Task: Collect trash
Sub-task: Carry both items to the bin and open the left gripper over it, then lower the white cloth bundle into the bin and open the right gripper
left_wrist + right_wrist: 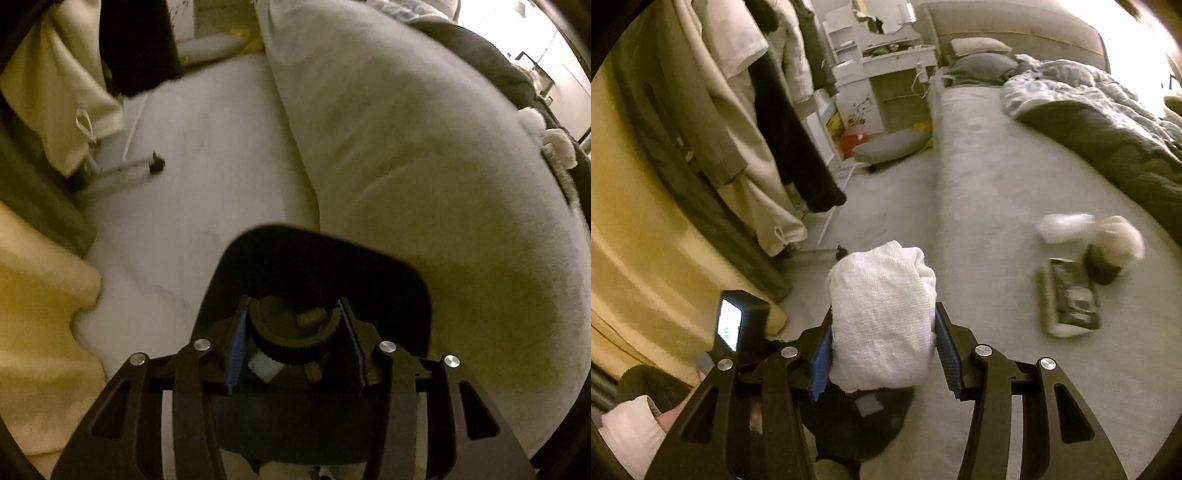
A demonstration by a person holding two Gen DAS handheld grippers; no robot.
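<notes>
One white wad (pixel 882 317) stands lengthwise between right fingers (pixel 946 341).

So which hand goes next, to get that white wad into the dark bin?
Probably the right. Its tongs already clamp the white wad just above the dark bin. The left tongs are busy gripping the bin's round knob.

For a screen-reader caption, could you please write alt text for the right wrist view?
The right tool grips a crumpled white tissue wad above a dark bin. To the right, on the grey bed, lie more tissues and a dark packet. Clothes hang on the left.
</notes>
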